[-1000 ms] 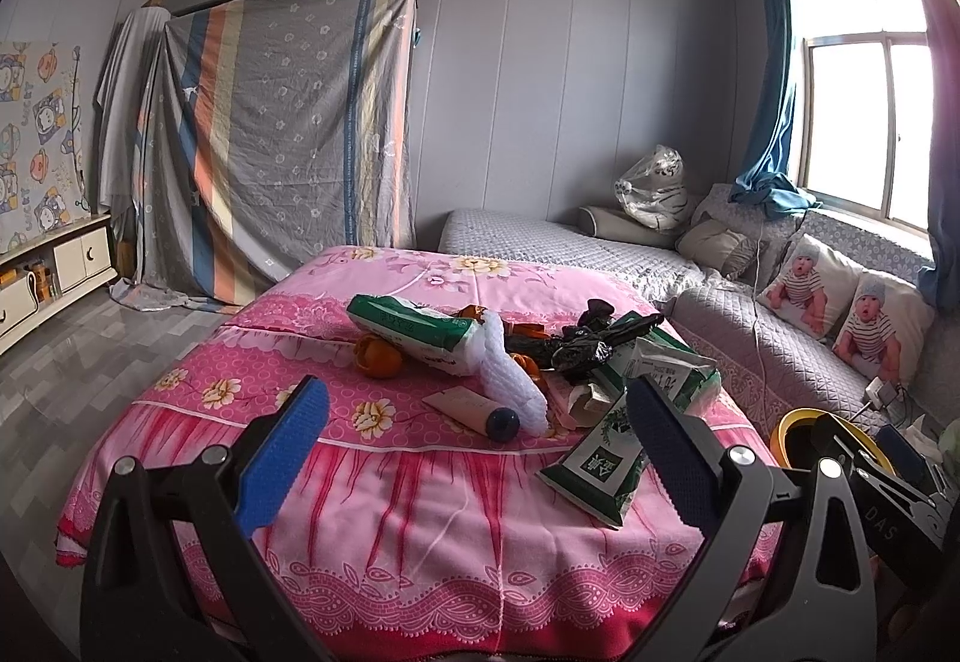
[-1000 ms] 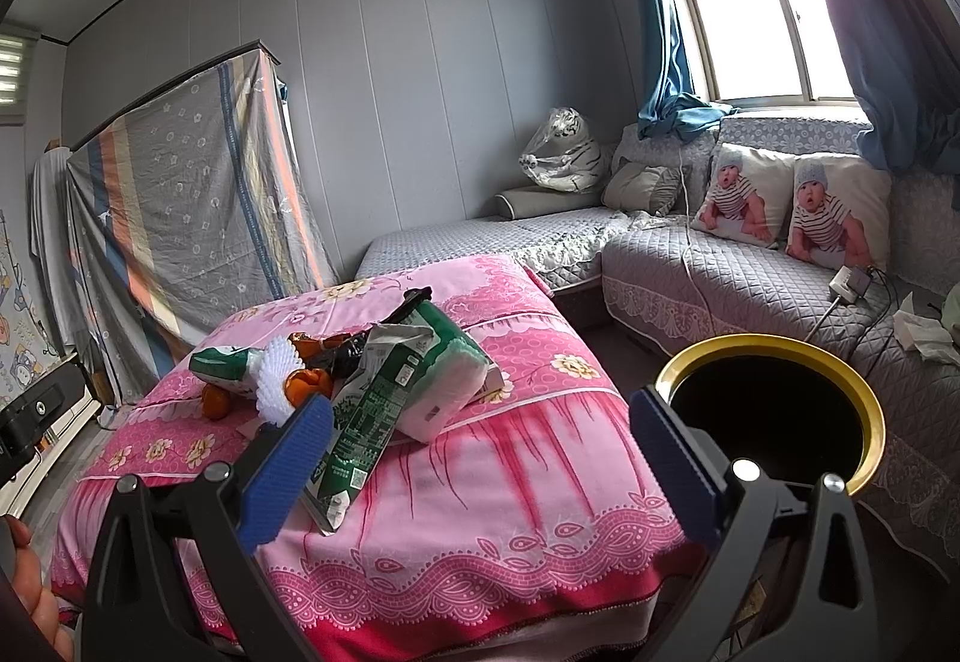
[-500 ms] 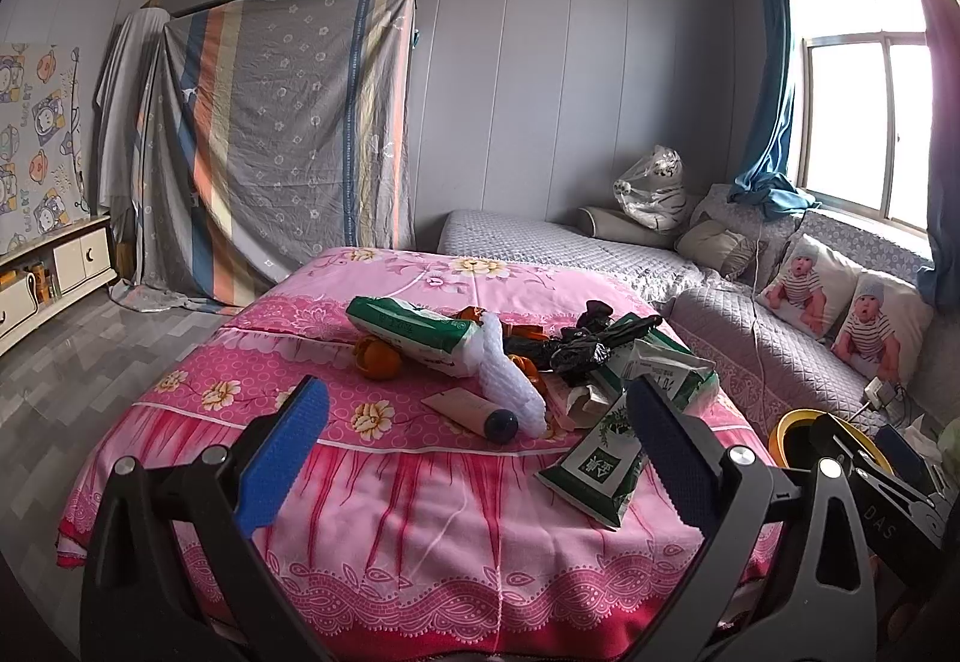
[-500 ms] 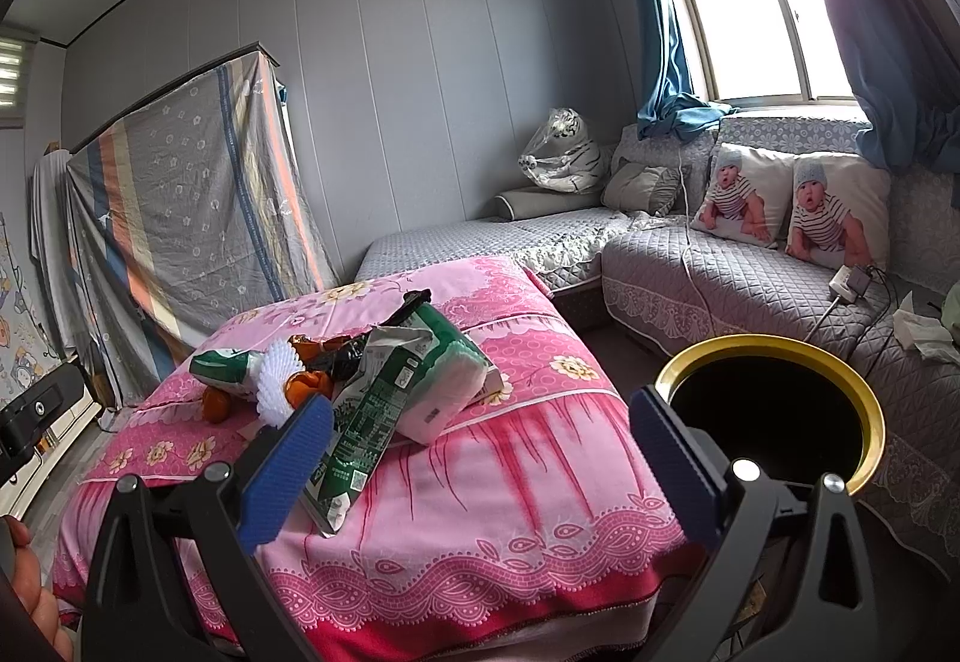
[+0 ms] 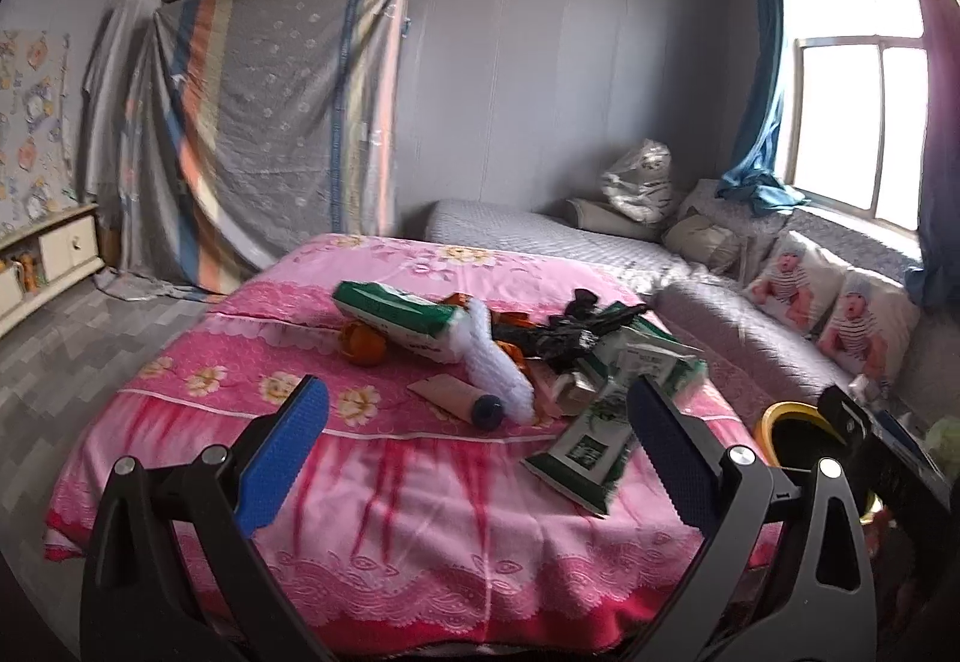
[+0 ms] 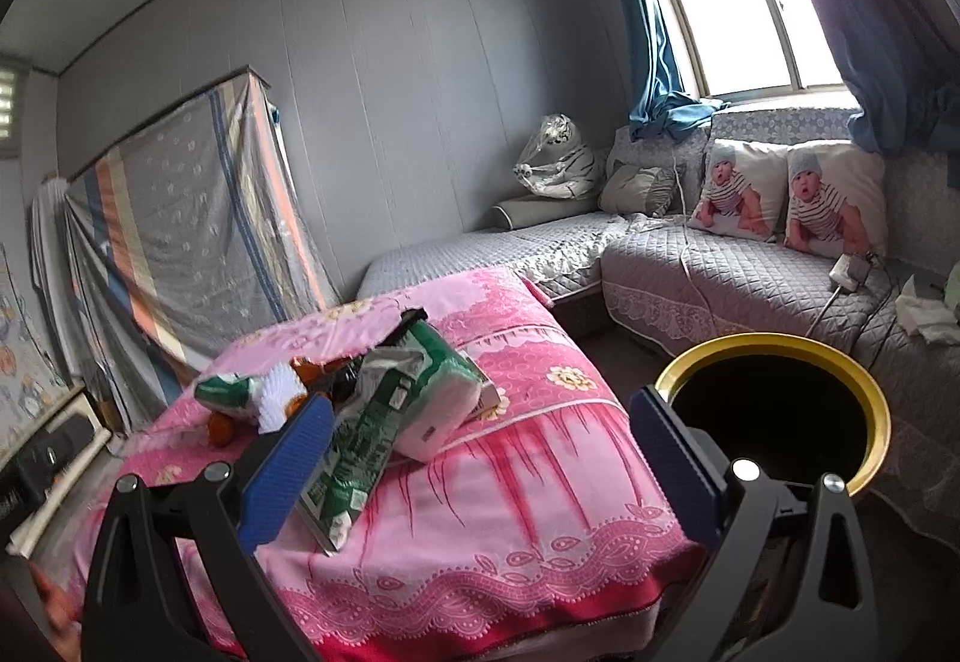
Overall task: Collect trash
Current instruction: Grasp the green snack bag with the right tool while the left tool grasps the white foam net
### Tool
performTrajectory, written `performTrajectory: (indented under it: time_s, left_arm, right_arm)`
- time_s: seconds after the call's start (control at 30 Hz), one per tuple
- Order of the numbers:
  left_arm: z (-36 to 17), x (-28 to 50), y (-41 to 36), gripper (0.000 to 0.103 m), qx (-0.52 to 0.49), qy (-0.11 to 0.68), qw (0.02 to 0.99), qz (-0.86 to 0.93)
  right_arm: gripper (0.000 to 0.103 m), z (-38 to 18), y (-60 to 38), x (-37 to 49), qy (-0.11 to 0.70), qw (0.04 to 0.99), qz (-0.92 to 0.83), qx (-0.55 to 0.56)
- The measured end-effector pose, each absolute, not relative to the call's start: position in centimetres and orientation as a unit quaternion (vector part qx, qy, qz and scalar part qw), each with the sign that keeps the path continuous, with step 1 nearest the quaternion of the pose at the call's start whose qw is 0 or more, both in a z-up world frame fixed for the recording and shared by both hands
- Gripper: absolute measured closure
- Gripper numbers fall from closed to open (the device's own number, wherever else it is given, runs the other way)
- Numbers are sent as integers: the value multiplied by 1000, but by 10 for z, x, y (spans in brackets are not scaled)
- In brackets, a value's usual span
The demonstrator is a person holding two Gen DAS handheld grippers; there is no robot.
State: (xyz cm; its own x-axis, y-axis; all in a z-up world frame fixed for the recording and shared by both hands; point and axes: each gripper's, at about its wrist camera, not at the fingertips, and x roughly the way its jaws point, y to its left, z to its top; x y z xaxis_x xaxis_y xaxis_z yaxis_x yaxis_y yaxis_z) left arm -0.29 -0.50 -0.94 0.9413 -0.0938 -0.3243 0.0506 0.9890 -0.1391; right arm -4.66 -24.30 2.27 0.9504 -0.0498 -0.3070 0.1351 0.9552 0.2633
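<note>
Left wrist view first: saw a pink floral cloth (image 5: 372, 488) with a lace-patterned hem, draped smooth over a low worktop. Found the trash heaped on its far right part: a glossy green-and-white wrapper (image 5: 396, 315), puffy and oblong; an orange fruit (image 5: 362, 345), round, tucked just beneath it; a fluffy white knitted piece (image 5: 498, 362), tubular; a flat beige tube (image 5: 456, 397) with a dark round cap; crumpled black plastic (image 5: 570, 329); a flat green packet (image 5: 591, 449) hanging over the cloth's front right edge. Held the left gripper (image 5: 474, 443) released, jaws spread wide and empty, ribbed blue pads (image 5: 282, 452) to either side; heap lay beyond and between them, the green packet just inside the right pad, nothing touched. Glimpsed a yellow-rimmed bin (image 5: 780, 422) low at right, behind the gripper frame. Compared with a second earlier: heap sat larger and lower in view, edges softly blurred. Right wrist view next: saw the same pink cloth (image 6: 528, 518) from the side, the green packet (image 6: 354, 458) crinkled and leaning off the edge, a bulky white-and-green soft pack (image 6: 444, 392) behind it. Held the right gripper (image 6: 480, 473) released too, jaws apart, empty; packet just beside the left blue pad (image 6: 288, 464), round black bin (image 6: 774, 416) with its glossy yellow rim behind the right one. Against the earlier frame: cloth and packet nearer, slightly blurred.
</note>
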Motion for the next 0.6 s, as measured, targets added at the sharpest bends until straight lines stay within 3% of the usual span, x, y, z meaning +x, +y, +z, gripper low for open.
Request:
performTrajectory:
  time_s: [0.2,0.43,0.6]
  left_arm:
    - [-17,-2,-3,8,-82,171,978,-89]
    - [-33,17,-4,8,-120,220,950,-187]
    - [-34,30,10,8,-113,210,959,-151]
  right_arm:
    - [7,29,-265,-37,149,972,1,184]
    - [7,7,-273,19,272,918,142,250]
    - [7,-6,-235,50,324,888,221,239]
